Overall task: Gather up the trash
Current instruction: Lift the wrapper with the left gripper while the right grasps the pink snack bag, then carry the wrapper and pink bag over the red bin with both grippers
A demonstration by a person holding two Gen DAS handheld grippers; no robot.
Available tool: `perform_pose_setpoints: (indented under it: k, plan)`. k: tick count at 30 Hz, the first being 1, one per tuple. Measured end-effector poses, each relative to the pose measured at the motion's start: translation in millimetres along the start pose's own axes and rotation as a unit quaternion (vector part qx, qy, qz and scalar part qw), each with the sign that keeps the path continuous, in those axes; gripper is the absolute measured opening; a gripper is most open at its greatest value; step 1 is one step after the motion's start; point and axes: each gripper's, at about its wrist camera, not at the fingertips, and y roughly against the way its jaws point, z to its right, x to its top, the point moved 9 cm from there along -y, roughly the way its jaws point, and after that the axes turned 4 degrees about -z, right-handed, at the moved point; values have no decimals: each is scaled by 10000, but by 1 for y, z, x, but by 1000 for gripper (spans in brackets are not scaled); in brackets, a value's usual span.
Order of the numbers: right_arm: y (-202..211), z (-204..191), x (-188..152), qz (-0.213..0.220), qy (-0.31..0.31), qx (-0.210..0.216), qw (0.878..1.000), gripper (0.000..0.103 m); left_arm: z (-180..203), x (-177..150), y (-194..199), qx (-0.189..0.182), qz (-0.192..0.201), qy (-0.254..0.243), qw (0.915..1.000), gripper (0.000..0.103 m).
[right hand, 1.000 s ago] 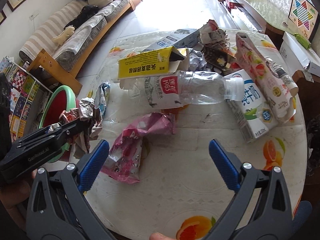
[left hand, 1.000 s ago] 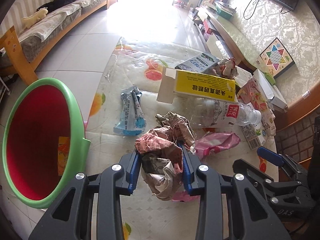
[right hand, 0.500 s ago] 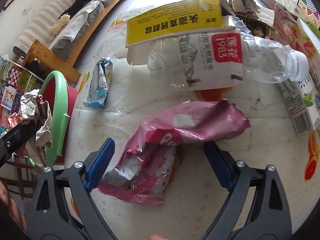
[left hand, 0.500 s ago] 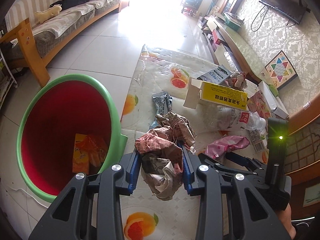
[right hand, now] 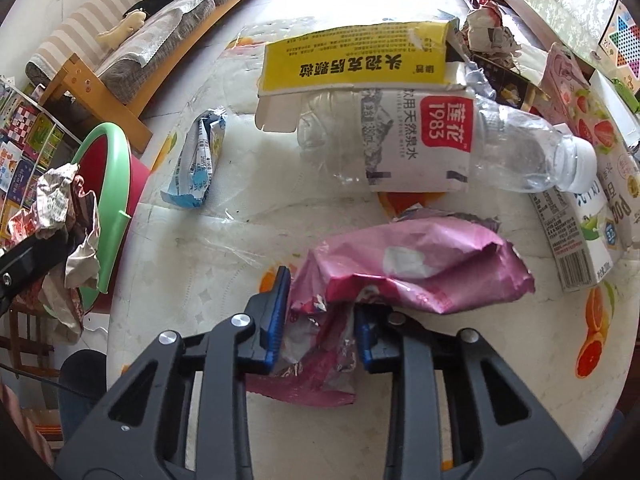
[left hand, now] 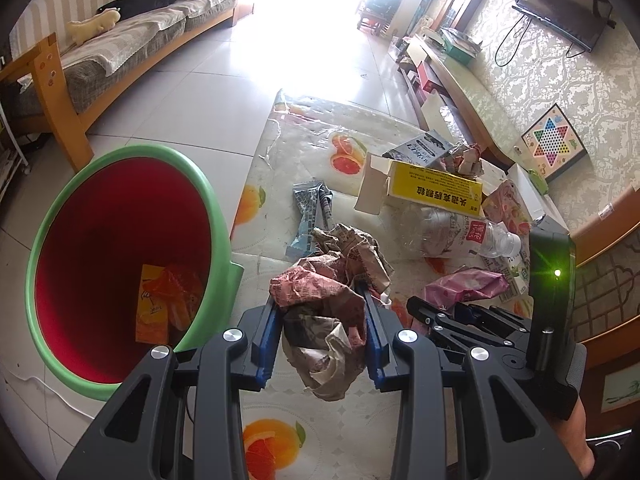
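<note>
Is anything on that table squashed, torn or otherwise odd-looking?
Yes. The clear plastic bottle lies on its side, dented. The yellow box beside it gapes open, flaps loose. The pink wrapper in the right gripper is torn and crumpled.

The left gripper (left hand: 322, 330) is clamping a crumpled newspaper wad (left hand: 326, 304). It is hovering just beside the green-rimmed red bin (left hand: 218, 216).

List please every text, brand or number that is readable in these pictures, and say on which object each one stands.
"莲花 1983" on the red label of the plastic bottle; "NATURAL SPRING WATER" beside it.
"头孢克肟颗粒" in black on the yellow box.
The milk carton bears a barcode; its print is too small to read.
The blue wrapper, pink bag and crumpled newspaper: text unreadable.
</note>
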Motion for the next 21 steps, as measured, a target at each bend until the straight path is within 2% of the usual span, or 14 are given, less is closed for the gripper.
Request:
perform_pose_setpoints:
  k: [12, 21]
  plan:
    - [79, -25, -5, 727, 586, -78, 9956, 27, 3, 1, 37, 56, 376, -91, 9992, 33]
    - [117, -68, 20, 1184, 869, 84, 9891, 27, -26, 19, 76, 247, 776, 17, 9967, 33]
